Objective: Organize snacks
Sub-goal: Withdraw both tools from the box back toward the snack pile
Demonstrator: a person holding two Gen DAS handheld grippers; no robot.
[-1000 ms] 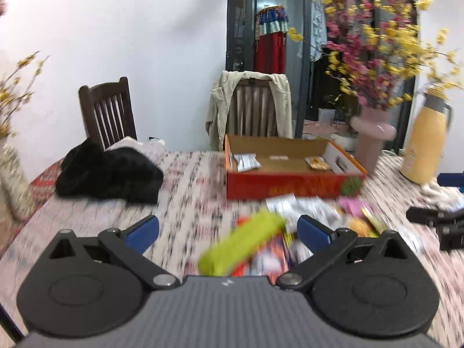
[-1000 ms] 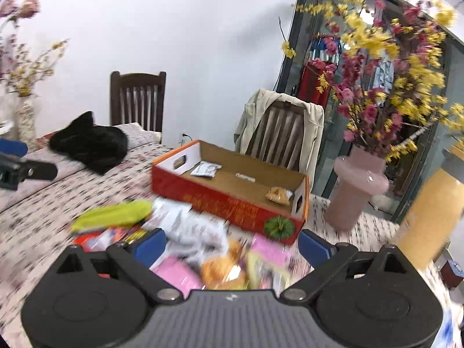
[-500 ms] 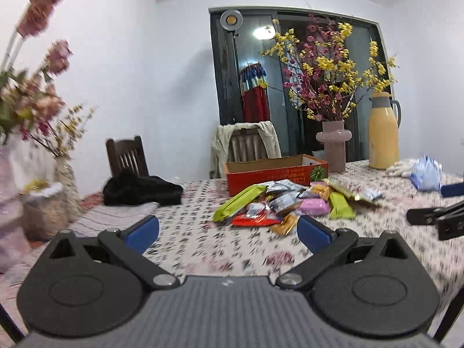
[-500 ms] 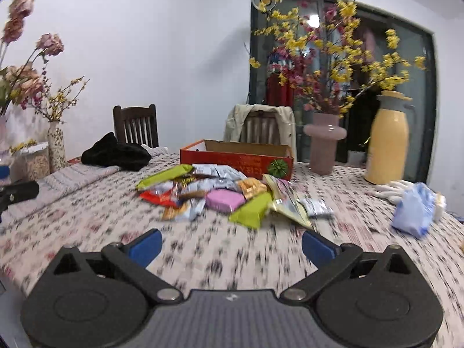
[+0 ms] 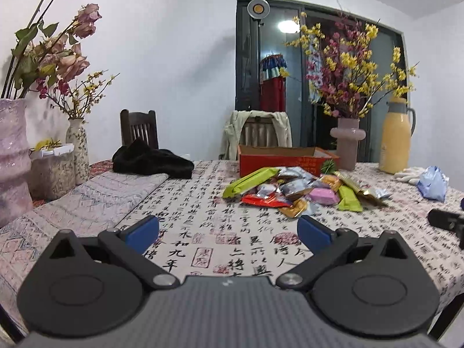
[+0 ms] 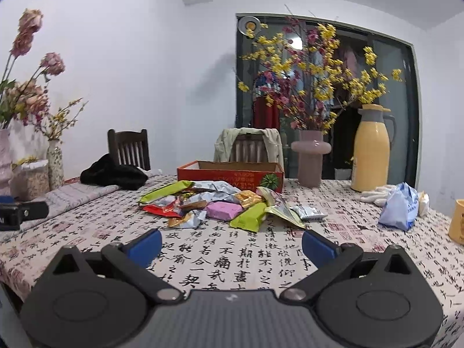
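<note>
Both the left gripper (image 5: 228, 230) and right gripper (image 6: 232, 242) hover with fingers wide apart and empty, well short of the snack pile (image 6: 220, 204) lying mid-table, just in front of the red box (image 6: 230, 175) on its far side. Sorting looks barely begun; the next move calls for reaching forward to a single packet, probably the near green bar (image 6: 249, 217)

Left hand-held gripper (image 5: 228, 232), lower frame: grey ribbed body, two black round housings, black link arms with silver pivot screws, blue finger pads (image 5: 142, 233). Right hand-held gripper (image 6: 232, 242): same build, small white mark at centre of body.
</note>
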